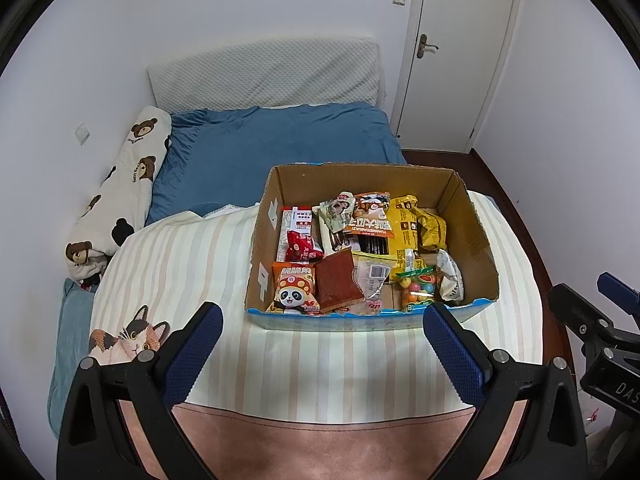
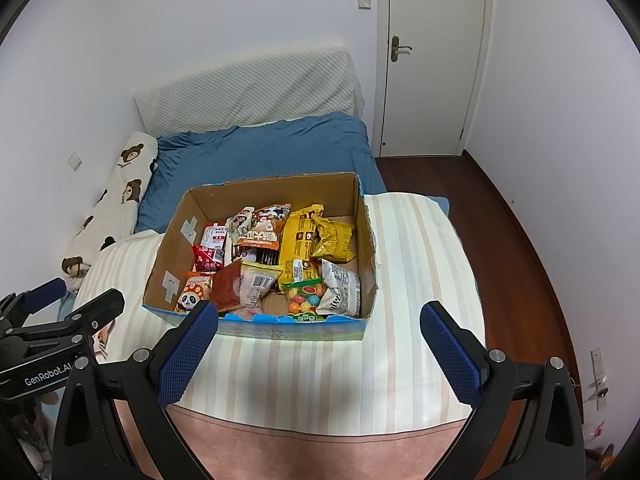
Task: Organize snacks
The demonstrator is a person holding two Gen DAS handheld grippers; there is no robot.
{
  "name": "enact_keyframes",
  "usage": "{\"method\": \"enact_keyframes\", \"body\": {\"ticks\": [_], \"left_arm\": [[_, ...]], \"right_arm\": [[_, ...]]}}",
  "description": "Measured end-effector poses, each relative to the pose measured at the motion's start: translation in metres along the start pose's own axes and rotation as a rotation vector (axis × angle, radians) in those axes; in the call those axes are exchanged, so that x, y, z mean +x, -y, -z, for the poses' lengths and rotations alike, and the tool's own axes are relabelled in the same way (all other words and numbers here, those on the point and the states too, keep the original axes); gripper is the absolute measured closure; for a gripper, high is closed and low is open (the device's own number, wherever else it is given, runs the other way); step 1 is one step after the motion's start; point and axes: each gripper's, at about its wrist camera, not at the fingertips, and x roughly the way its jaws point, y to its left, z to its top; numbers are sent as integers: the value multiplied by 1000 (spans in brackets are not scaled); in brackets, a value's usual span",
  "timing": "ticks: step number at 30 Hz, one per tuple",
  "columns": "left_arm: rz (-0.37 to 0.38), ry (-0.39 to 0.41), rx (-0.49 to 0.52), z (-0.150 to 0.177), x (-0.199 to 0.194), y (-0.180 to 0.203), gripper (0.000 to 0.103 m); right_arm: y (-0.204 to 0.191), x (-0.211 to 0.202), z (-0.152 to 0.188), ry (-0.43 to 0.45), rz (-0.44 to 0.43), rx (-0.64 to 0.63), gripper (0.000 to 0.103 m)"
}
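Note:
An open cardboard box [image 1: 476,236] [image 2: 172,252] sits on a striped quilt on the bed. It holds several snack packets: a panda packet [image 1: 294,292] [image 2: 192,296], a dark red flat pack [image 1: 338,282], a yellow bag [image 1: 416,220] [image 2: 320,232], a bag of coloured candy [image 1: 418,284] [image 2: 306,300]. My left gripper [image 1: 324,316] is open and empty, just in front of the box. My right gripper [image 2: 320,314] is open and empty, at the box's front edge. Each gripper also shows at the edge of the other's view.
The striped quilt [image 1: 192,264] covers the near bed, over a blue sheet [image 1: 280,140]. A bear-print bolster [image 1: 132,176] lies at the left along the wall. A white door [image 2: 434,60] and dark wood floor [image 2: 500,208] are at the right.

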Motion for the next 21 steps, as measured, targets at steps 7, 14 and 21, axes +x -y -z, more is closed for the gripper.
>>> {"method": "enact_keyframes", "body": {"ticks": [7, 14, 21], "left_arm": [[1, 13, -4, 2, -6, 0, 0], [1, 17, -9, 3, -9, 1, 0], [3, 28, -13, 6, -16, 2, 0]], "right_arm": [[0, -3, 2, 5, -1, -2, 0], [2, -7, 4, 6, 0, -2, 0], [2, -14, 5, 22, -2, -6, 0]]}}
